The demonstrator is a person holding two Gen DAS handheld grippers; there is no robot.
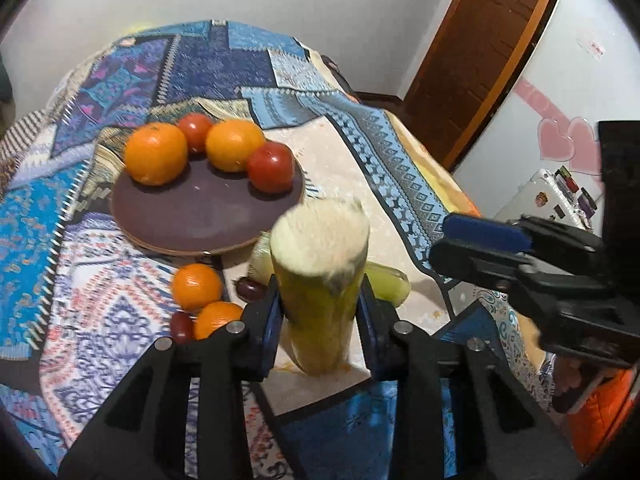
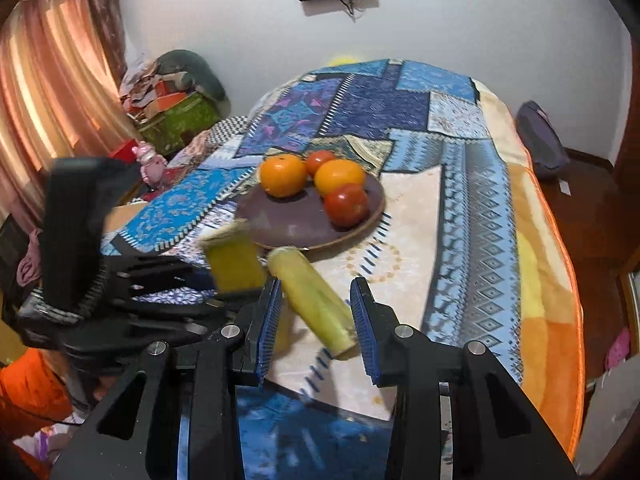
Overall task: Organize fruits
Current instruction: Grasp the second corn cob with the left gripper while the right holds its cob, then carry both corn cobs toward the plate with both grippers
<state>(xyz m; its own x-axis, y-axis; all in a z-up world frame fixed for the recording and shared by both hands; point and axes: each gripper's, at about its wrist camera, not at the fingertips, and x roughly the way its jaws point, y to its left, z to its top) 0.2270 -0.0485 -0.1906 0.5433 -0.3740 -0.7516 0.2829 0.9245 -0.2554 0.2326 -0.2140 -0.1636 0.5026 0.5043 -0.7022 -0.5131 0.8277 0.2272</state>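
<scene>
My left gripper (image 1: pixel 320 304) is shut on a yellow-green cane piece (image 1: pixel 320 280), held upright above the cloth; it also shows in the right wrist view (image 2: pixel 232 258). A second cane piece (image 2: pixel 312 300) lies on the cloth between the fingers of my open right gripper (image 2: pixel 316 316), not gripped. A brown plate (image 1: pixel 200 216) holds two oranges (image 1: pixel 156 154) (image 1: pixel 234 144) and two tomatoes (image 1: pixel 270 168) (image 1: pixel 195 130). Two small oranges (image 1: pixel 196 286) (image 1: pixel 216 318) and two dark dates (image 1: pixel 250 290) (image 1: pixel 182 326) lie on the cloth in front of the plate.
A patterned blue cloth (image 2: pixel 460 208) covers the round table. A wooden door (image 1: pixel 480 48) stands at the right. Boxes and clutter (image 2: pixel 176 116) sit by the curtain (image 2: pixel 52 92) at the left. The right gripper's body (image 1: pixel 540 272) reaches in from the right.
</scene>
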